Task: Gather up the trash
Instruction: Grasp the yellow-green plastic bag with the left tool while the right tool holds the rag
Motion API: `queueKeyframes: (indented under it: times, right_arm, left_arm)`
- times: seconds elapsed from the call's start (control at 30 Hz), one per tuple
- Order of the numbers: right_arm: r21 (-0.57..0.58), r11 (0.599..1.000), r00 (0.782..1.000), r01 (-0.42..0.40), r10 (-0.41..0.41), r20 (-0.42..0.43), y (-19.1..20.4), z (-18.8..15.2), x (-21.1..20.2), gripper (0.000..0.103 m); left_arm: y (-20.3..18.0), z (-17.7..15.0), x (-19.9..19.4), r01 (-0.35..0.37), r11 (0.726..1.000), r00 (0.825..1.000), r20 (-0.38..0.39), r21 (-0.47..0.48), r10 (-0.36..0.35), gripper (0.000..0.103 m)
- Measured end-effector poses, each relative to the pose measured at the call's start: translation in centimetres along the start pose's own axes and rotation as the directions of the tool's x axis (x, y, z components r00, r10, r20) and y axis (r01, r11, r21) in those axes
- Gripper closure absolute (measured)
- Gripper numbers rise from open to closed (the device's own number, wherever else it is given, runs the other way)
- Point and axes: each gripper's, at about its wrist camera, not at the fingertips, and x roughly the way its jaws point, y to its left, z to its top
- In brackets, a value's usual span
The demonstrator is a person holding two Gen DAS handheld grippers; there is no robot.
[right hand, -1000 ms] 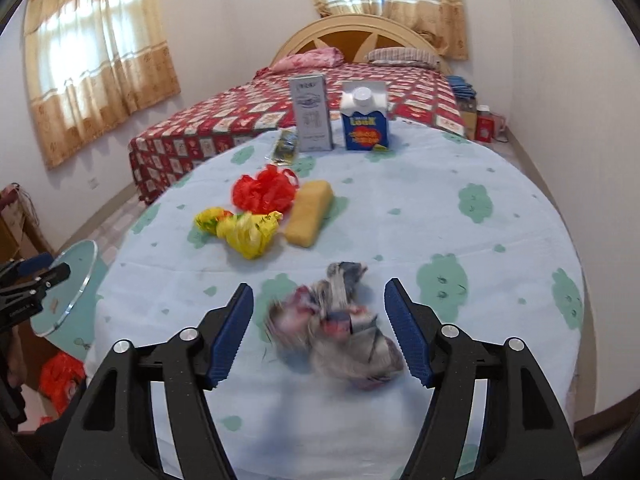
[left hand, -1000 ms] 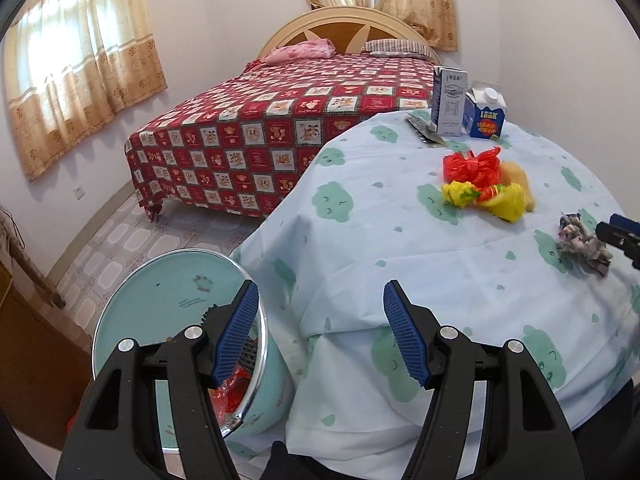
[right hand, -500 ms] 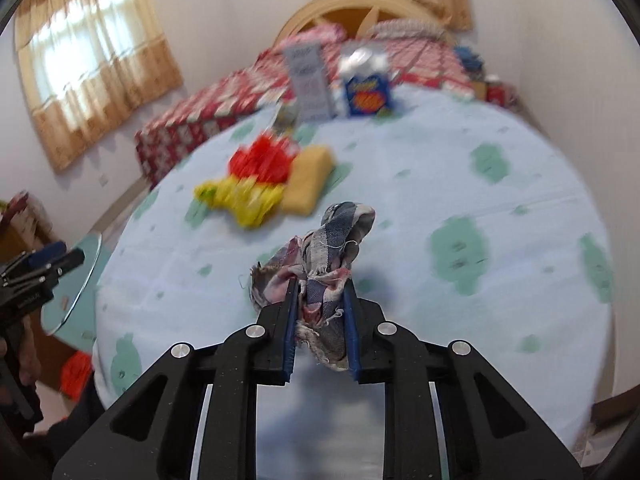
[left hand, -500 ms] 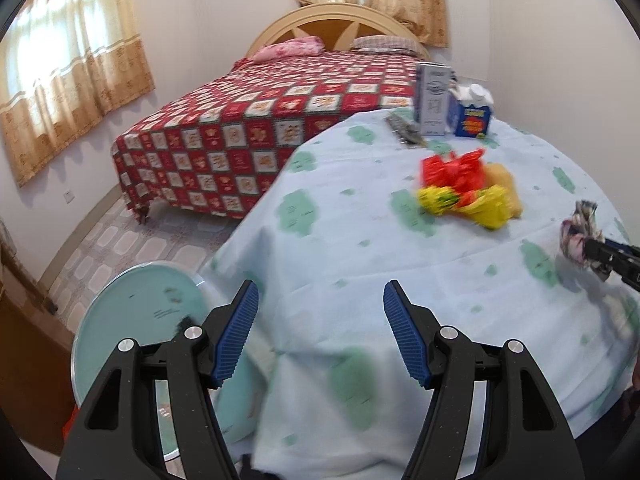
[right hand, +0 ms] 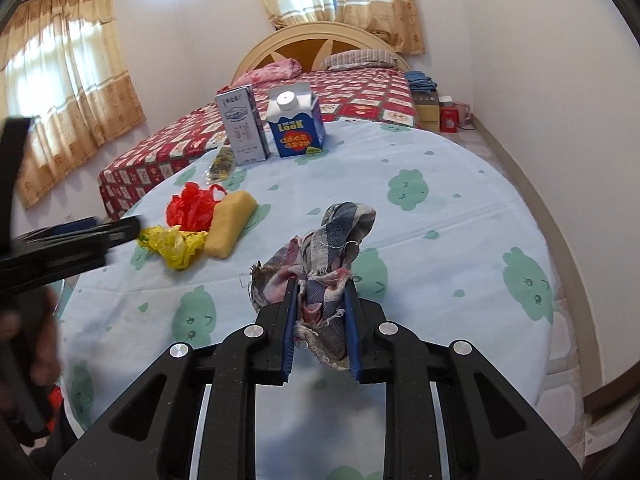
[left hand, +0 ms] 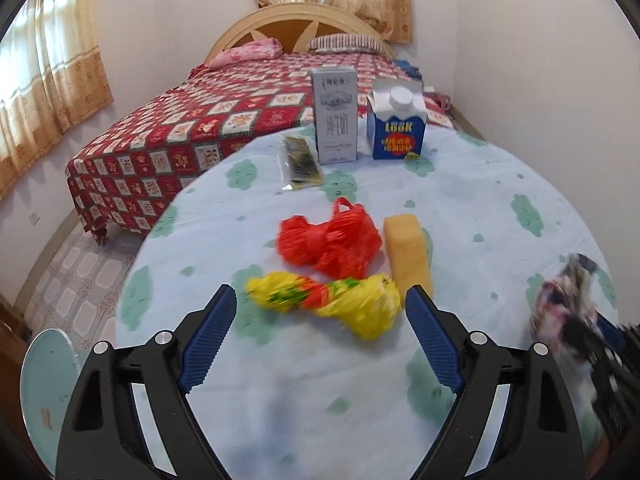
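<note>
Two grippers at work over the table [left hand: 500, 184]: my right gripper [right hand: 320, 312] is clamped on the checked rag [right hand: 332, 256], lifted clear, while my left gripper [left hand: 320, 320] spreads its empty jaws toward the yellow bag [left hand: 344, 300]; I should straddle its middle before squeezing.

In the left wrist view the rag [left hand: 560, 300] and the right gripper [left hand: 592, 332] holding it are smeared by motion near the right edge. The left gripper [right hand: 72, 240] is a dark blur in the right wrist view. The bin [left hand: 44, 380] is cut off at lower left
</note>
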Motion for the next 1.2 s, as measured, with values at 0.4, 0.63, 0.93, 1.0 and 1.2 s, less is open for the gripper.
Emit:
queueKeyframes:
  times: [0.4,0.63,0.93,1.0,1.2]
  right_arm:
    - [0.013,1.000,0.999,-0.026,0.025,0.023,-0.2,-0.5,-0.3,0.080]
    - [0.006,1.000,0.999,-0.022,0.021,0.042,0.2,-0.4,-0.8,0.080]
    - [-0.014,1.000,0.999,-0.015,0.015,0.040,0.7,-0.7,-0.8,0.080]
    - [-0.016,1.000,0.999,-0.018,0.019,0.041,0.7,-0.8,-0.7,0.079]
    - [-0.028,0.999,0.999,-0.037,0.037,0.033,1.3,-0.9,-0.5,0.079]
  left_arm:
    - [8.6,-4.4,-0.7,-0.176,0.983,0.980,-0.088,0.044,0.179,0.016]
    - [12.1,-4.9,-3.7,-0.199,0.980,0.978,-0.067,-0.027,0.197,0.016]
    - [5.8,-2.8,-1.6,-0.069,0.996,0.996,-0.053,-0.055,0.066,0.016]
    - [5.2,-2.8,-0.5,-0.064,0.997,0.996,-0.070,-0.050,0.060,0.017]
    - [5.4,-3.2,1.2,0.008,0.999,0.992,-0.124,-0.053,-0.015,0.075]
